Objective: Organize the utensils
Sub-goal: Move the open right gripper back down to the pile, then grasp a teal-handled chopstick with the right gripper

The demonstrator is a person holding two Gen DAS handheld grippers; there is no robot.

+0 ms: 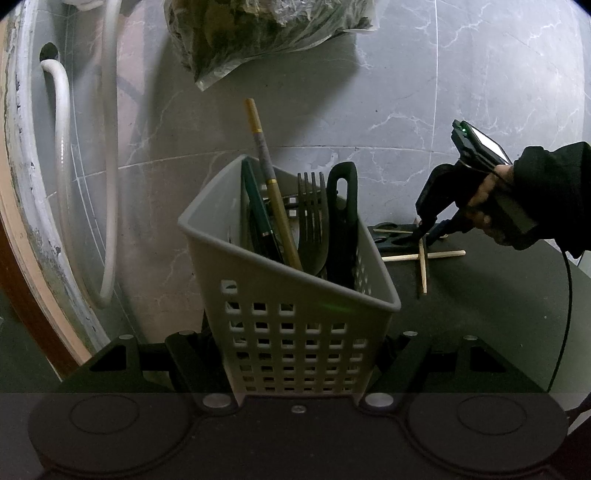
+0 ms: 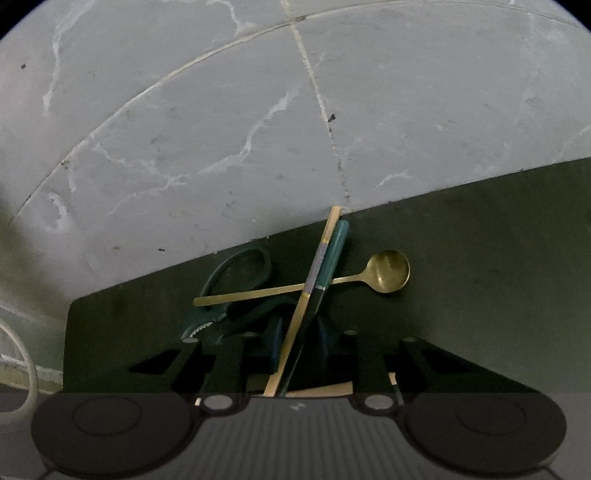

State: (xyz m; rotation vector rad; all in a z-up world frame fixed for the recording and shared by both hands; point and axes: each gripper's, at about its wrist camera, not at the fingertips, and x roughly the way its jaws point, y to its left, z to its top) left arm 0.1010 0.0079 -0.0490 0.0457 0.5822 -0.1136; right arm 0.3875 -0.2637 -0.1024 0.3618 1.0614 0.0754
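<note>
The left gripper (image 1: 299, 354) clamps the grey caddy (image 1: 291, 295) steady while the right gripper (image 2: 295, 343), at its three o'clock, pinches a gold chopstick (image 2: 301, 310) and green-handled utensil (image 2: 327, 266) for loading.

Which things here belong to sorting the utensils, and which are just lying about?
For the job: grey basket, fork, gold spoon, chopstick, green-handled knife, scissors.

Lying about: plastic bag, white hose.
</note>
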